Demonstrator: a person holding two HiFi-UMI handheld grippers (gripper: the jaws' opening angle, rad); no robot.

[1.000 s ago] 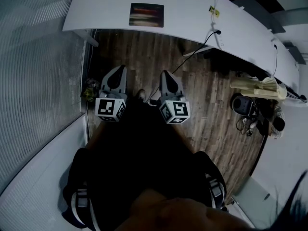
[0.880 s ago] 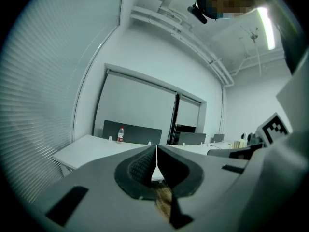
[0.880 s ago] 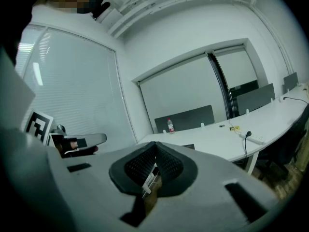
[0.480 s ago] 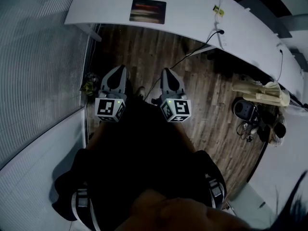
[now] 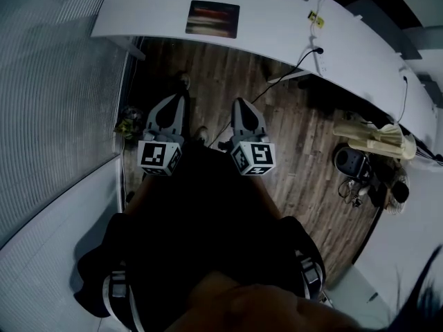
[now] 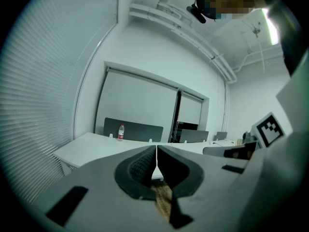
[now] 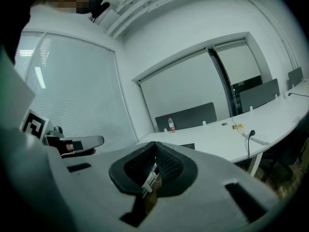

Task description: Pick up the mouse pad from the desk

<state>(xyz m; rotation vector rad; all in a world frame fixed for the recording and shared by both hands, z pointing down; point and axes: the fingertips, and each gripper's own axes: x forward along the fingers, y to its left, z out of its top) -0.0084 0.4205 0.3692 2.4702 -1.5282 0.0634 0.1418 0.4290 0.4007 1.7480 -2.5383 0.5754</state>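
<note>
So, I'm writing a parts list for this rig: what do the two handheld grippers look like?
Both match: the left gripper and right gripper have pale grey tapered shells with a dark inset, and each carries a white cube printed with black square markers. Their fingers have black textured inner faces.

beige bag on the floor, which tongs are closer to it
Right. The right tongs hang left of the bag; the left tongs are further left still.
</note>
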